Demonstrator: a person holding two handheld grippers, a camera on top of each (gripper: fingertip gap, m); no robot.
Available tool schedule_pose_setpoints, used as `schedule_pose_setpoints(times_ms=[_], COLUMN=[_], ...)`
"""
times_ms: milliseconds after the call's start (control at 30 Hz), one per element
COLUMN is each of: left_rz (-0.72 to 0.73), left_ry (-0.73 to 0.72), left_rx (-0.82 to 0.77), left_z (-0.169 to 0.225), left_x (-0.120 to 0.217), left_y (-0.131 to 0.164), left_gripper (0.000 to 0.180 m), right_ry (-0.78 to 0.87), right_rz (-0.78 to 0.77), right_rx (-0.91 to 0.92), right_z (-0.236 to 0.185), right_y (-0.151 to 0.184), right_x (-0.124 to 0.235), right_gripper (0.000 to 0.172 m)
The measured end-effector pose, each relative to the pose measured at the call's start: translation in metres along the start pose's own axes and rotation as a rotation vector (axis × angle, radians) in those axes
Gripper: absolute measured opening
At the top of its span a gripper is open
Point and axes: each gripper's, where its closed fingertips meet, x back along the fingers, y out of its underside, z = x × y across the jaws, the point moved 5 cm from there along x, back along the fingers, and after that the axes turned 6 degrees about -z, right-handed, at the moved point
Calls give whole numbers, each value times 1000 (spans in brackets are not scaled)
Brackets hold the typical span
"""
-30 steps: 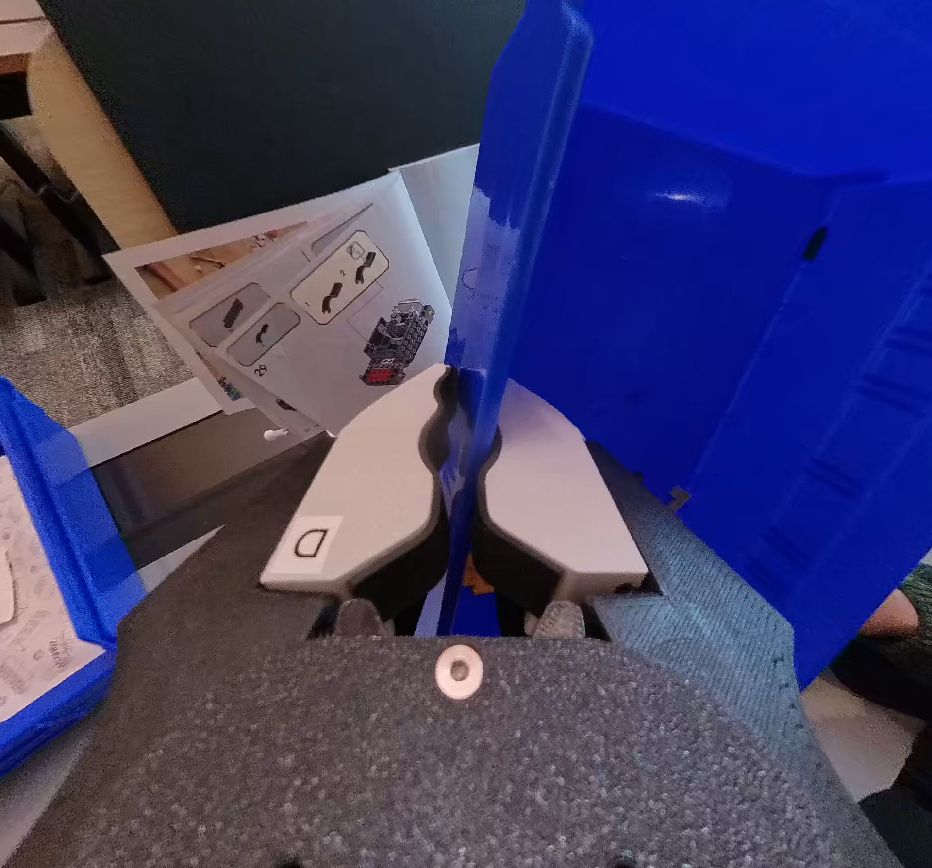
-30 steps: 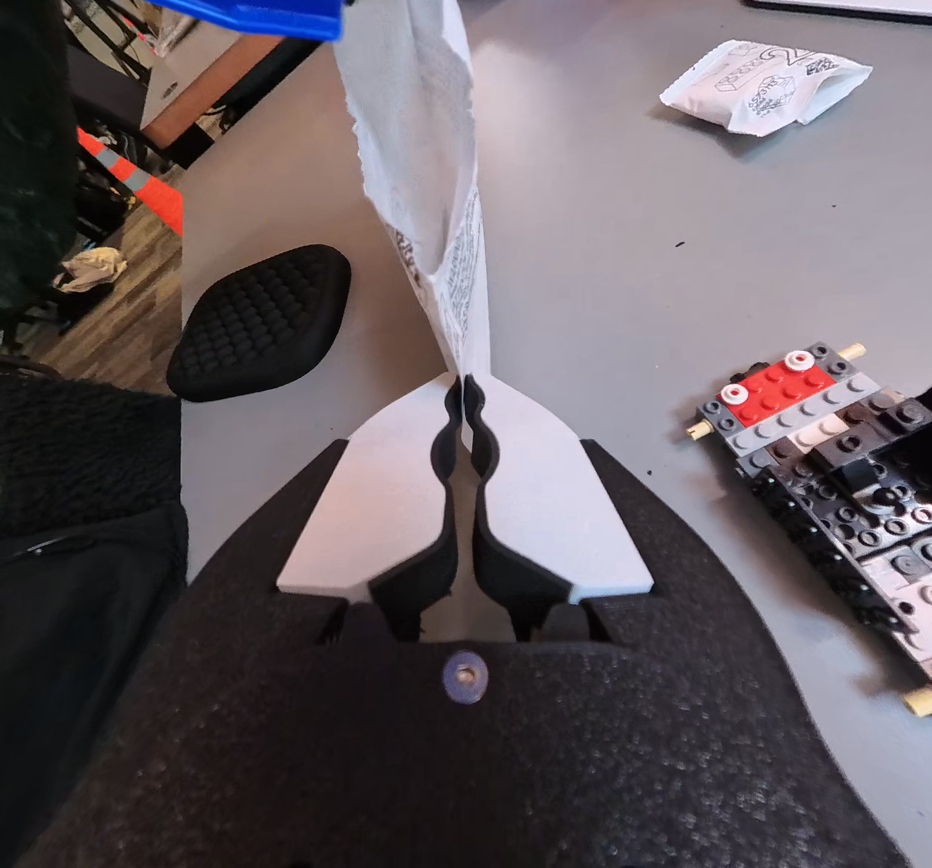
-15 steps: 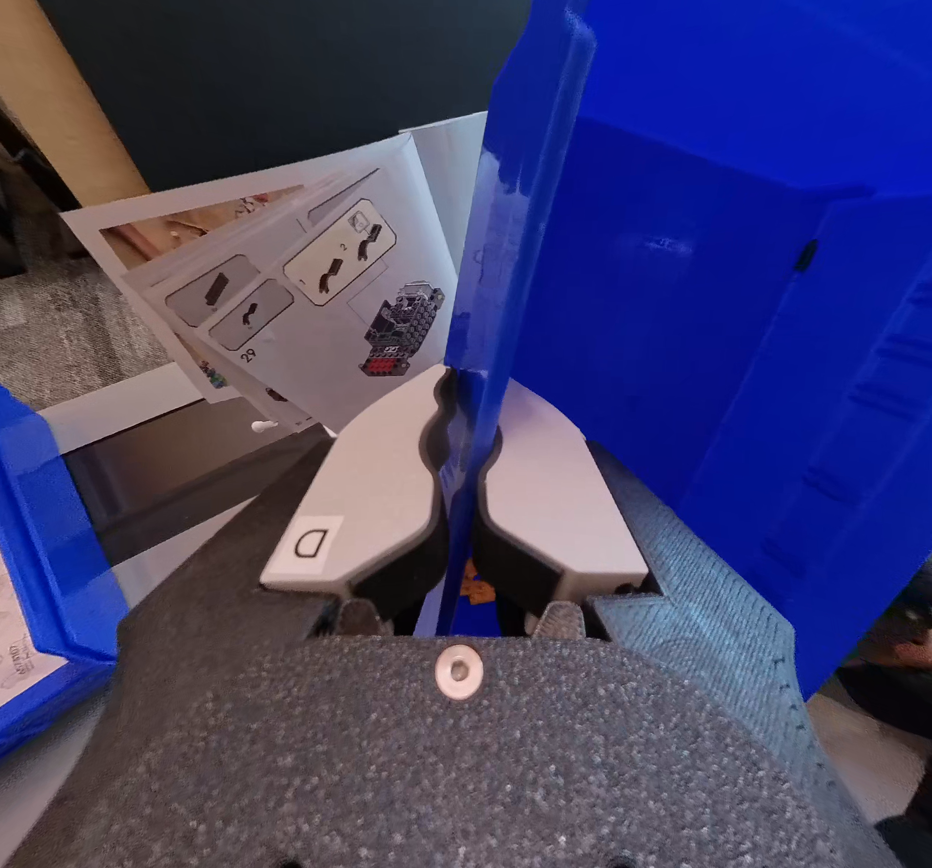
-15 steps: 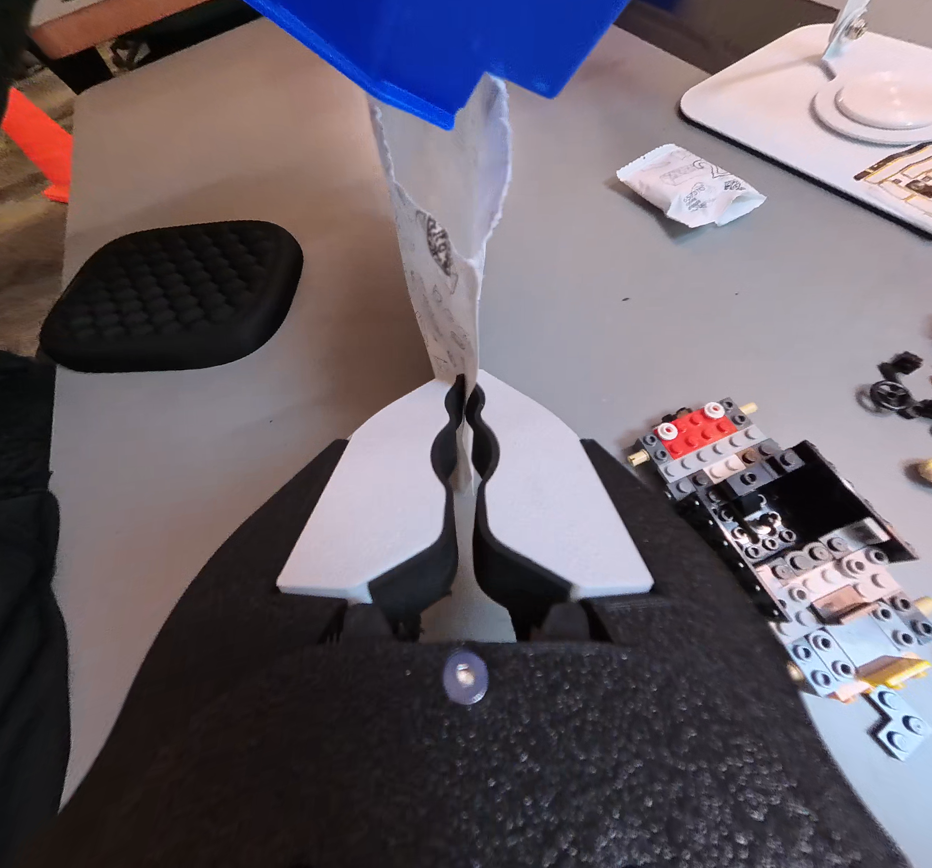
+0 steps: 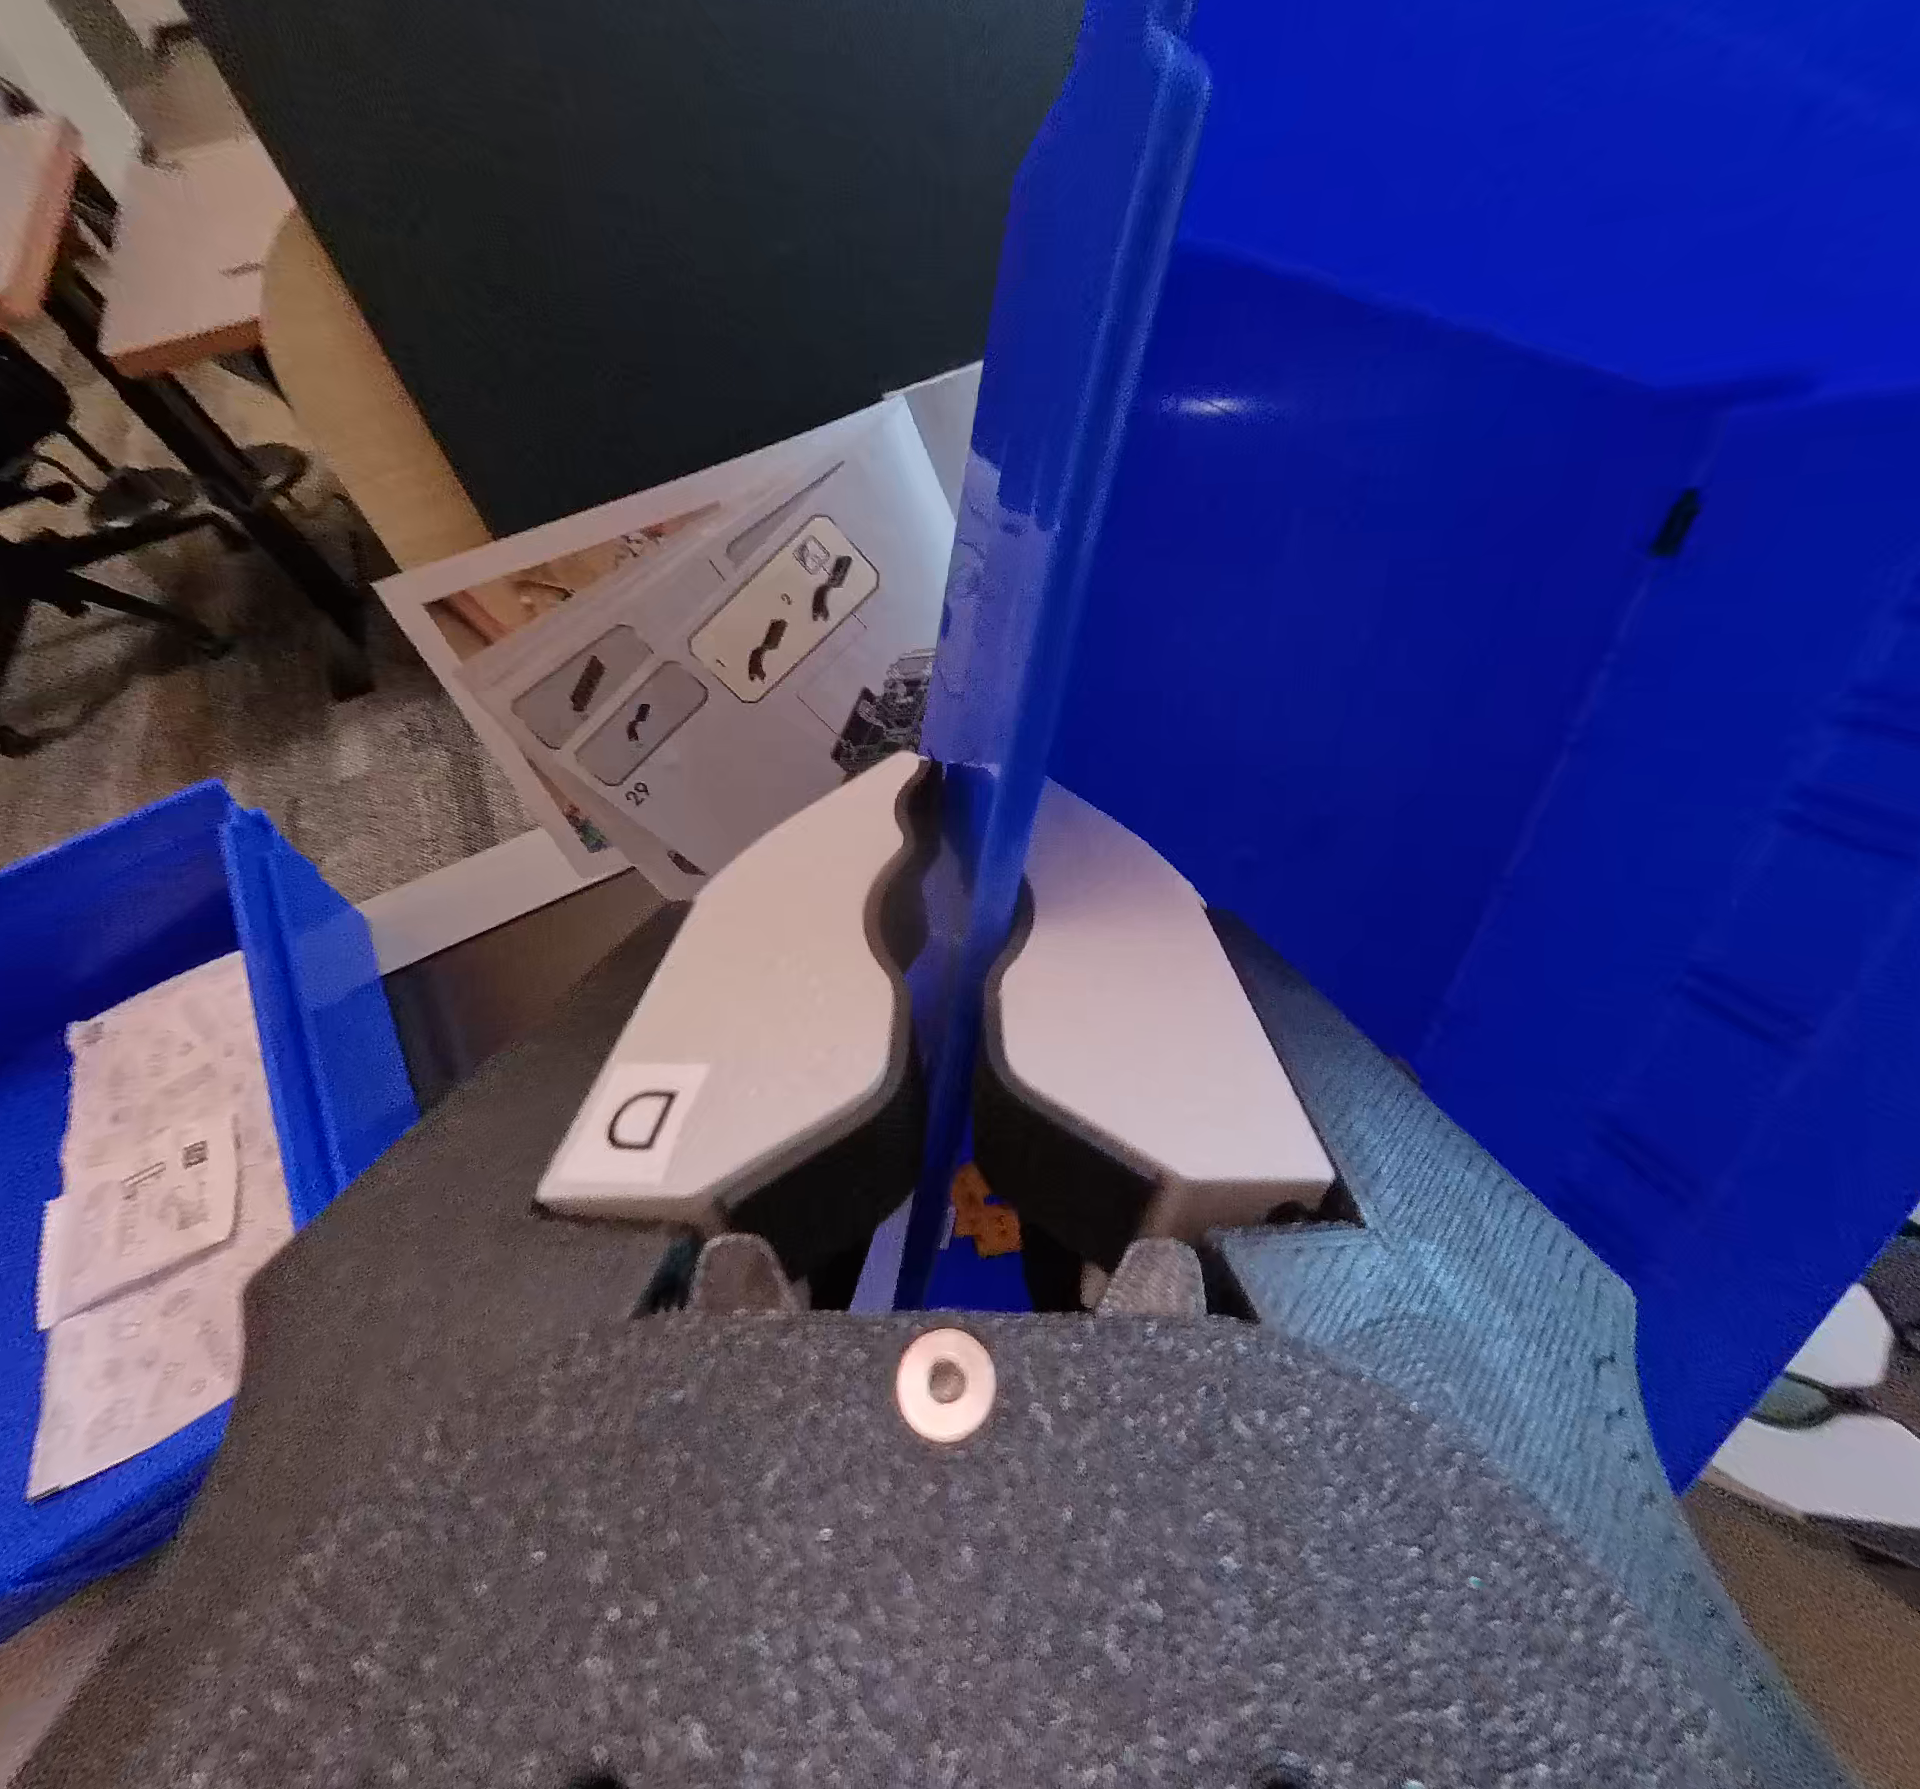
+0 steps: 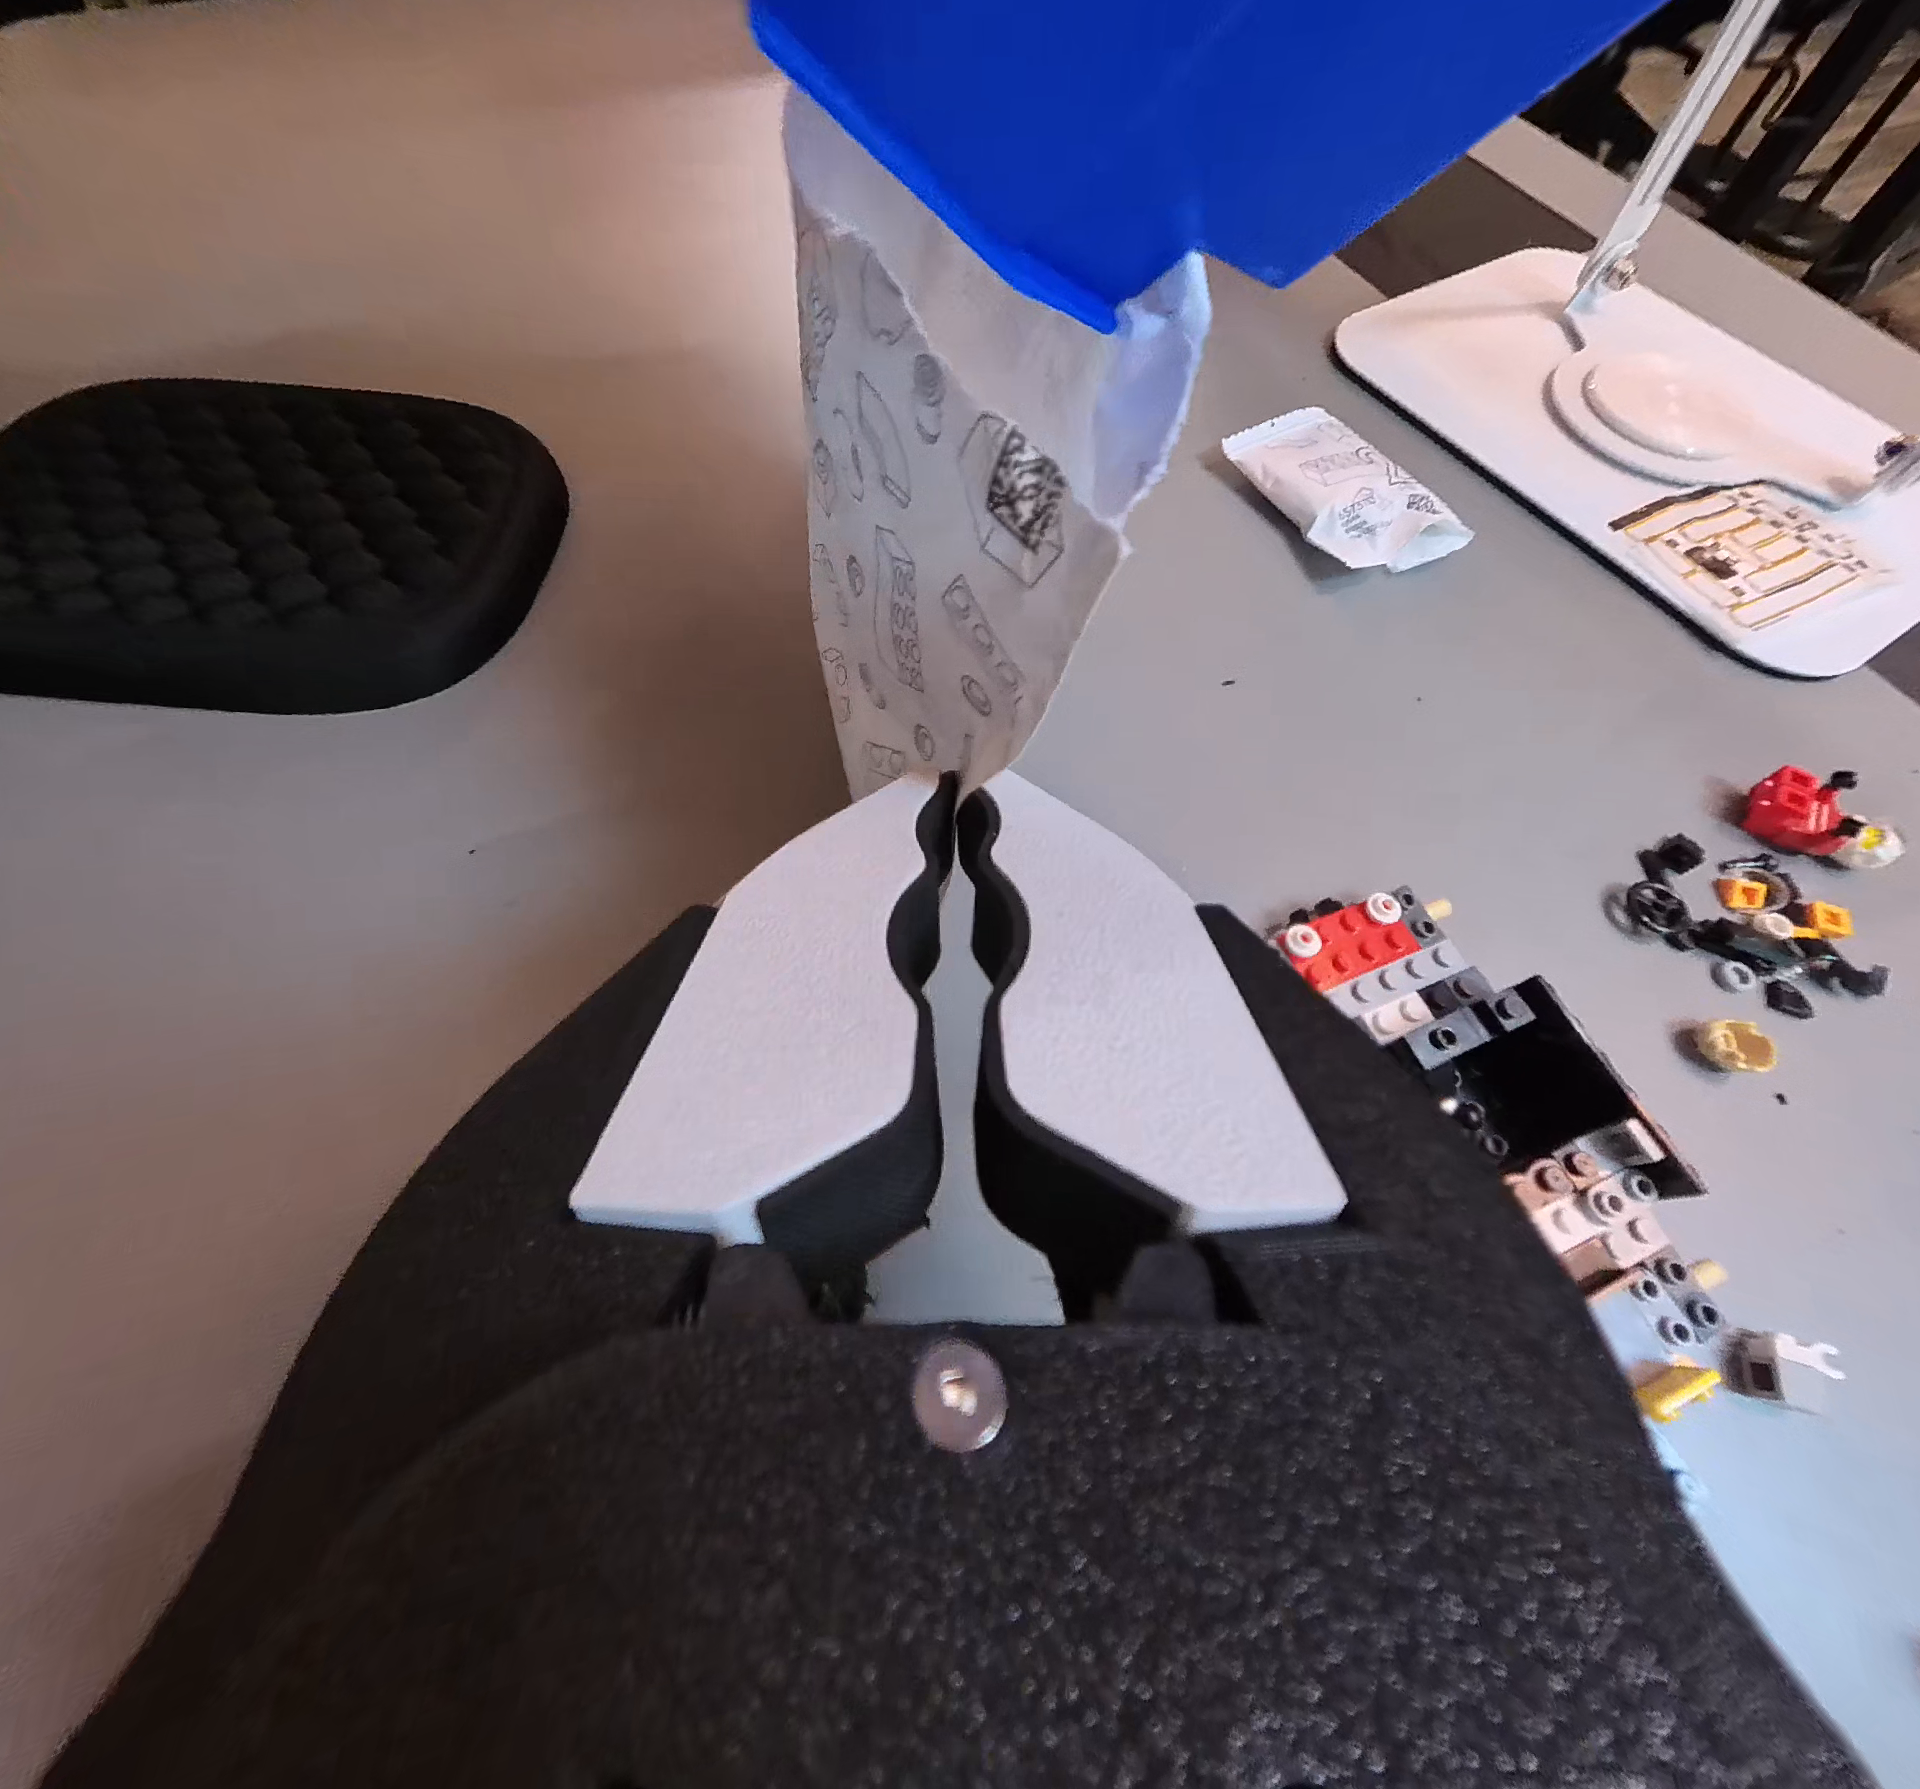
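The left gripper (image 5: 961, 866) is clamped on the side wall of a blue plastic bin (image 5: 1455, 700), one finger inside and one outside, with the bin raised and tipped on edge off the counter (image 6: 520, 856). The right gripper (image 6: 954, 794) is pinched tight on the lower end of a white paper bag printed with brick outlines (image 6: 935, 534); the bag's upper end disappears behind the bin's lower rim, seen in the right wrist view as a blue slab (image 6: 1195, 46) overhead.

Risks, as I judge them: the bag is thin paper with ragged edges, so a sideways pull against the bin rim could tear it further or slip it out of the fingertips. The bin hangs from a single wall, so it could swing or pivot in the left gripper and drop anything loose inside onto the counter.

Only the right wrist view shows the counter's contents: a partly built brick model (image 6: 1455, 1033) at near right, loose small parts (image 6: 1756, 918) beyond it, a second sealed white packet (image 6: 1340, 492), a white lamp base (image 6: 1621, 420) at far right, and a black textured pad (image 6: 260, 544) at left. Only the left wrist view shows the open instruction booklet (image 5: 707, 679) beyond the gripper, and a second blue bin (image 5: 208, 1064) at near left holding flattened printed bags (image 5: 135, 1199).
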Motion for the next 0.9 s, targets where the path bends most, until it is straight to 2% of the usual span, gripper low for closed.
schedule_pose_setpoints(times_ms=[433, 667, 900], left_rz=[142, 174, 244], left_ry=[-163, -229, -335], left_rx=[-76, -75, -151], left_z=[24, 27, 45], left_x=[20, 26, 39], left_y=[1, 5, 8], left_gripper=[5, 5, 6], right_ry=[102, 115, 150], right_rz=[17, 22, 11], right_rx=[185, 229, 267], right_z=[-7, -11, -11], right_y=[-2, -4, -4], right_x=[-1, -1, -2], right_gripper=[1, 1, 1])
